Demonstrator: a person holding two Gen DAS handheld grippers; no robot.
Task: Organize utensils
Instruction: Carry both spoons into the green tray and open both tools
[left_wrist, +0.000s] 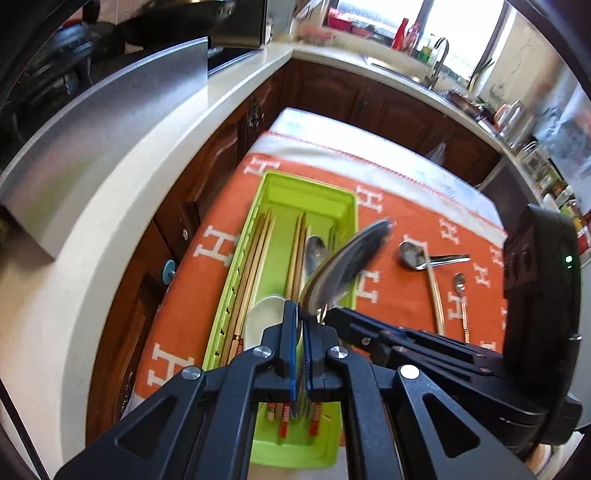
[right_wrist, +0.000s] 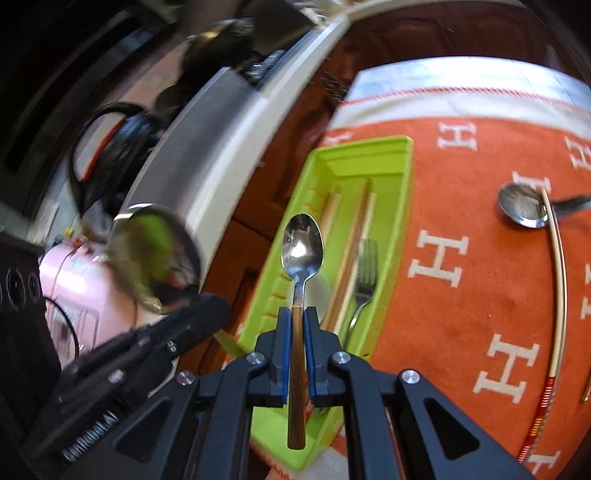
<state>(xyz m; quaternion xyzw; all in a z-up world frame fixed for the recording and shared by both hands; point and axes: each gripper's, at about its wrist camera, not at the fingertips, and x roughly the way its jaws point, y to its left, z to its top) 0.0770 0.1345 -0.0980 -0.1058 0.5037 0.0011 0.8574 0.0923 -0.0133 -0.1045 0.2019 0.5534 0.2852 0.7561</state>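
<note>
Wooden-handled spoon (right_wrist: 302, 258) clamped in right tool (right_wrist: 297, 325) (above green tray (right_wrist: 402, 206)).

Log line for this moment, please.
left gripper: jaws shut on large spoon | right gripper: jaws shut on wooden-handled spoon | both over green tray

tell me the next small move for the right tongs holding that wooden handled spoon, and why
Probably lower the right tongs a little further over the green tray, then release. The wooden-handled spoon is clamped by its handle and already hangs above the tray, lined up lengthwise beside the fork.
</note>
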